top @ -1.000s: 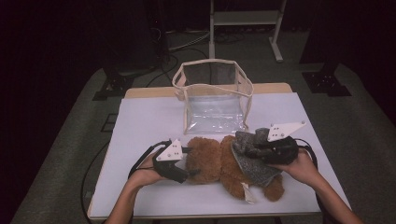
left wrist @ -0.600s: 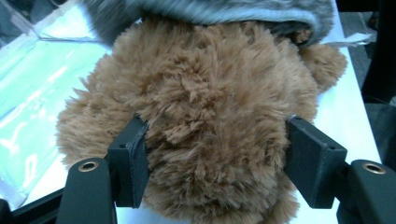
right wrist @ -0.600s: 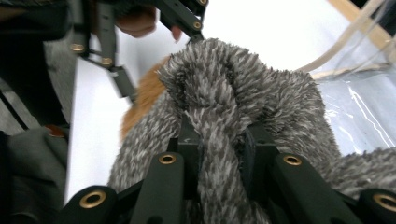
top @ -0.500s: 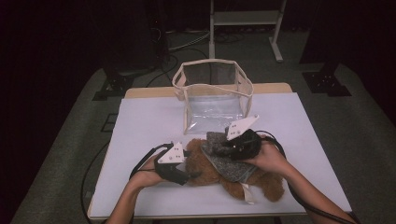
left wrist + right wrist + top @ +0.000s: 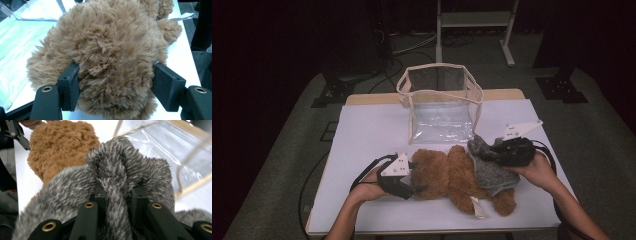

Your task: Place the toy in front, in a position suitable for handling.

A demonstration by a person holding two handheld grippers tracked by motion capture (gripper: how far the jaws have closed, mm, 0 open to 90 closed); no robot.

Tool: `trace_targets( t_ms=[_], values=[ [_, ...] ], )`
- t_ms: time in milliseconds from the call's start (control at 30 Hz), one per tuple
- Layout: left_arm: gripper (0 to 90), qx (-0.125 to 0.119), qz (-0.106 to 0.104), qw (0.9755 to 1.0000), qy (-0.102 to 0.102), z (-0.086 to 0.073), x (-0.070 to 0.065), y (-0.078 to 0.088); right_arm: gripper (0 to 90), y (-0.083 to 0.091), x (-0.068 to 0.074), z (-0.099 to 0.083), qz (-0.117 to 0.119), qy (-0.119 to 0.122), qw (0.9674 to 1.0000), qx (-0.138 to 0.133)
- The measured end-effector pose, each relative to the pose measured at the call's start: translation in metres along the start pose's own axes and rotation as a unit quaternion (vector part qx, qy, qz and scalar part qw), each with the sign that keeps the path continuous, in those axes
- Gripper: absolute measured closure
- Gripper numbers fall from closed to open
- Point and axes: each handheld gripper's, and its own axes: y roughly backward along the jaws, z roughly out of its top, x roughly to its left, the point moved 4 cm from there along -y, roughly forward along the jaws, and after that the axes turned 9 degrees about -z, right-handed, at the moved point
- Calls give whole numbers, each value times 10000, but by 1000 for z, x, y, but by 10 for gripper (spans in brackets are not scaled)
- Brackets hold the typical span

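Observation:
A brown teddy bear [image 5: 447, 172] lies on its side on the white table [image 5: 372, 130]. My left gripper [image 5: 414, 185] is at the bear's left end. Its jaws have just been closing, and in the left gripper view its pads press into the fluffy head [image 5: 107, 45] on both sides. A grey fuzzy cloth [image 5: 489, 170] drapes over the bear's right half. My right gripper [image 5: 484, 147] is shut on a bunched fold of that cloth [image 5: 120, 167], held just above the bear [image 5: 62, 147].
An open clear plastic bag [image 5: 439, 107] with cream trim stands upright behind the bear; the right gripper view shows it close by [image 5: 160, 147]. A white tag [image 5: 478, 209] sticks out under the bear. Cables trail from both grippers. The floor around the table is dark.
The right gripper swung left over the bear with the grey cloth, then came back right to about where it was. The left gripper stayed in place at the bear's head.

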Motion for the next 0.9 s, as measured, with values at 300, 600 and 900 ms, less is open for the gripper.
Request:
trace_targets(
  t_ms=[300,600,900],
  values=[
    [288,-11,14,10000,65,-1,1,0,717,11,-22,-51,-109,-767,9970,-29],
    [282,-26,38,9999,112,-2,2,0,712,19,-29,-86,-199,-979,9945,308],
    [271,-1,29,9999,116,-2,2,1,700,36,-39,-108,-370,-1253,9906,403]
  ],
)
